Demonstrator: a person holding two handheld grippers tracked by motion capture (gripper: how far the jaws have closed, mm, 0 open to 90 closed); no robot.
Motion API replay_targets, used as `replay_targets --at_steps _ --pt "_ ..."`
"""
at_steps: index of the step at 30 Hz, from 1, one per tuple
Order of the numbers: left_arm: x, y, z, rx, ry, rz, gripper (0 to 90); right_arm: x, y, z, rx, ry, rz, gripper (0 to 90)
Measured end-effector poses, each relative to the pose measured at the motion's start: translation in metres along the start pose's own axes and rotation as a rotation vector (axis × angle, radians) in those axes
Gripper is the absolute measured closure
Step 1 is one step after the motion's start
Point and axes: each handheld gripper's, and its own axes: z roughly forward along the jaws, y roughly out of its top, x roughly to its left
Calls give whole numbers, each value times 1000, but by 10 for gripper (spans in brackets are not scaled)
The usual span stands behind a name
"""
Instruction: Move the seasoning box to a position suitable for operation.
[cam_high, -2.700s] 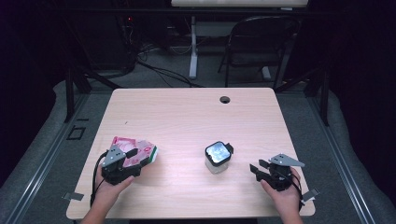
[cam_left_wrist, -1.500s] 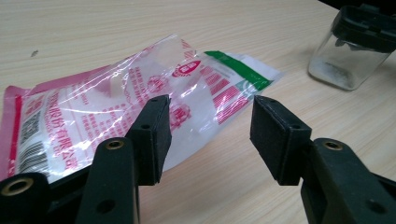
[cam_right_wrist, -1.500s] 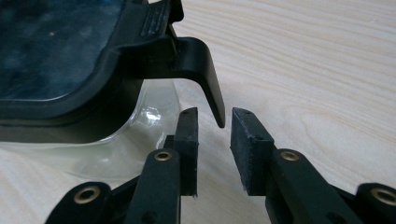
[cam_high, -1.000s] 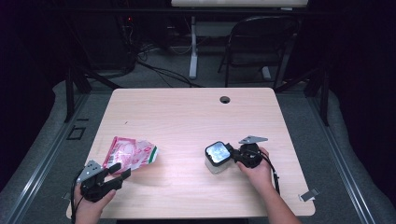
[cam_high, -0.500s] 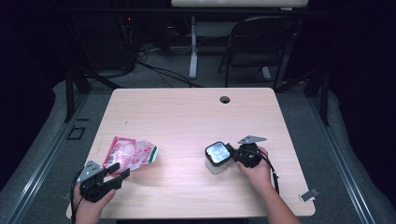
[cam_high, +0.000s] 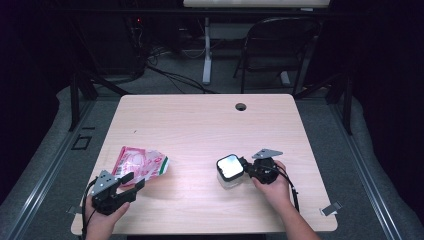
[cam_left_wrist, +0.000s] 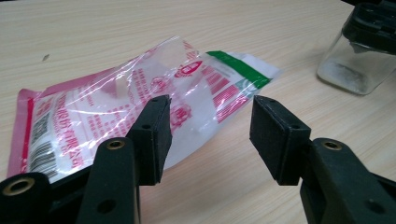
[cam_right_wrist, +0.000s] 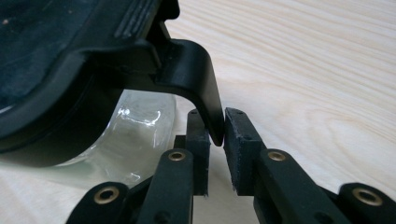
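A clear plastic bag with red print and a green strip lies flat at the table's front left. My left gripper rests just in front of it, open. In the left gripper view, the jaws stand apart before the bag with nothing between them. A small glass jar with a black-rimmed lid stands at front right. My right gripper reaches it from the right. Its jaws have just been closing and pinch the lid's black clip beside the glass.
The wooden table has a cable hole near its far edge. A chair and cables stand on the floor beyond. A metal clip sits at the front right edge. The jar appears far right in the left gripper view.
The left gripper drew back off the bag toward the front left corner. The right gripper moved left to the jar and closed on the lid's clip. Little has moved in the last second.
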Motion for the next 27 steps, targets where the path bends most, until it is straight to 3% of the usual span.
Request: replay_targets --at_steps 5,14,15,17,25,27 --pt "-8 3 5 -3 -24 25 483 18 -1 -2 14 22 -49 807" --pt "-26 8 12 2 -67 78 484 46 -6 -5 31 90 -78 795" --pt "-31 9 13 3 -84 94 486 52 -6 -7 35 127 -72 789" --pt "-37 11 14 -7 -100 97 491 56 -6 -11 29 138 -69 782" --pt "-56 20 22 -12 -171 105 554 66 -9 -26 6 132 -106 742" --pt "-62 23 28 20 -195 124 600 68 -11 -29 4 144 -98 720"
